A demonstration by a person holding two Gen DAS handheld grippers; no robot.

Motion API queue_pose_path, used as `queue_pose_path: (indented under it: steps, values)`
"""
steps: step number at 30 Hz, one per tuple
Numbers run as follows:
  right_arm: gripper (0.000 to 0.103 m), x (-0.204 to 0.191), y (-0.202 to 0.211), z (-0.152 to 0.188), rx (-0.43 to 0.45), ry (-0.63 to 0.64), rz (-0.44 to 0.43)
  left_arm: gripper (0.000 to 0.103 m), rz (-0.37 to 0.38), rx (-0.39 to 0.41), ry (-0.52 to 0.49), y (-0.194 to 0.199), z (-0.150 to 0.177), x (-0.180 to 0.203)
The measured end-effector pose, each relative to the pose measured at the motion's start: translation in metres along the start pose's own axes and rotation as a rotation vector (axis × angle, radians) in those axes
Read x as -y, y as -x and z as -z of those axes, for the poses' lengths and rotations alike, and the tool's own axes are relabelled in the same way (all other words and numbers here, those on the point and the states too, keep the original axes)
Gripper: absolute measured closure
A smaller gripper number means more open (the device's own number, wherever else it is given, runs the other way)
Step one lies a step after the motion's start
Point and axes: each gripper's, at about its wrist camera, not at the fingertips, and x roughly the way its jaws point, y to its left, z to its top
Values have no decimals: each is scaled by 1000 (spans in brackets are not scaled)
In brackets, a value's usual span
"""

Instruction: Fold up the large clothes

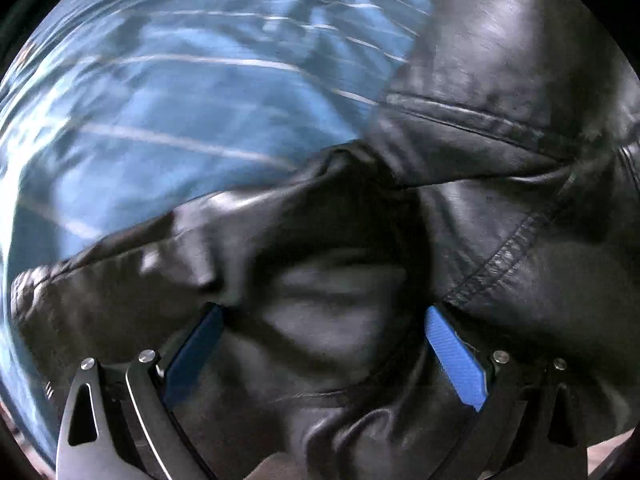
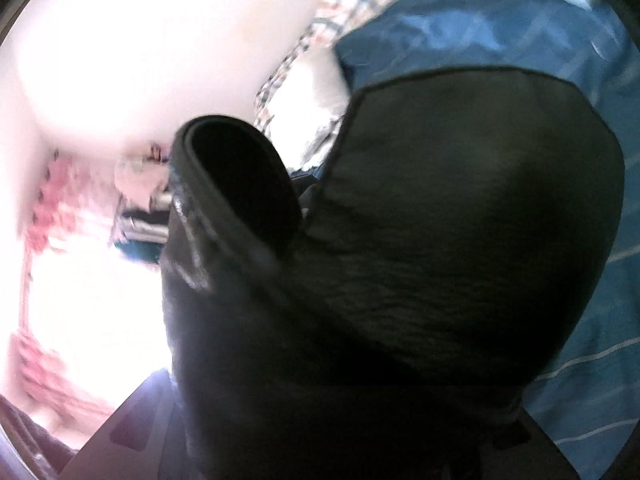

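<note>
A black leather jacket lies bunched on a blue bedspread with thin white lines. My left gripper points steeply down into it with the jaws wide apart. Its blue pads flank a thick hump of leather, and the fingertips are buried under a fold. In the right wrist view the jacket hangs lifted right in front of the lens and hides both fingers of my right gripper. A rolled sleeve opening sticks up at the left. The leather rises from where the jaws are, so it looks gripped.
The blue bedspread runs down the right side under the raised jacket. A checked cloth and a white pillow lie at the top. Bright overexposed room and reddish curtains fill the left.
</note>
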Motion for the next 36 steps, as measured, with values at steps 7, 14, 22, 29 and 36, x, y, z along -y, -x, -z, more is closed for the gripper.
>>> queue_pose_path:
  steps: [7,14,22,29,36]
  values:
    - [76,-103,-48,60,-96,219,48,0,1,136,342,112,80,-139]
    - [76,-164,-177,186,-341,325,67,0,-166,187,548,187,191,-264]
    - [40,-193,-263,279,-590,370,325,0,-190,232,679,214,226,-306]
    - [14,-237,-209,234,-673,292,195,0,-177,323,687,257,209,-297]
    - [42,-154,-198,154,-550,179,305,0,-184,315,607,229,171,-255]
